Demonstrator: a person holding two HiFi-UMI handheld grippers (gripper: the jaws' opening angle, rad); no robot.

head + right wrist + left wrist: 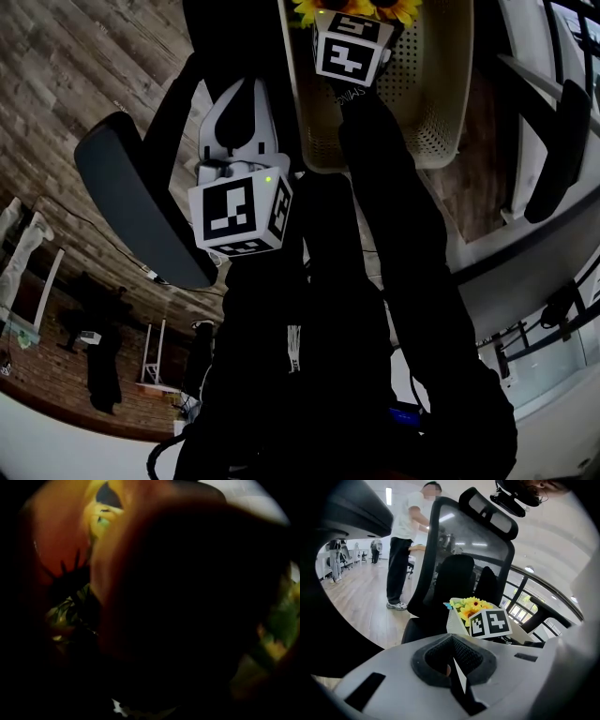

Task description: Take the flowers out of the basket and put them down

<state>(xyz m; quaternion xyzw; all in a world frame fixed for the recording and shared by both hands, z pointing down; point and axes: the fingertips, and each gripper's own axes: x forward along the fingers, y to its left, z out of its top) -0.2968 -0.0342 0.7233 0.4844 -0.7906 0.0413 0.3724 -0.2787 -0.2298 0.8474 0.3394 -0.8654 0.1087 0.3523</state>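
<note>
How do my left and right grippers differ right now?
The left gripper hangs outside the cream perforated plastic basket, jaws together and empty. The right gripper is buried among the yellow artificial flowers, its jaws obscured. Both carry black-and-white marker cubes.

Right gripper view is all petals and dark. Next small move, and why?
Probably close the right tongs gently on the flowers: the tongs sit among the blooms in the basket, petals fill their view, and no grip can be confirmed.
</note>
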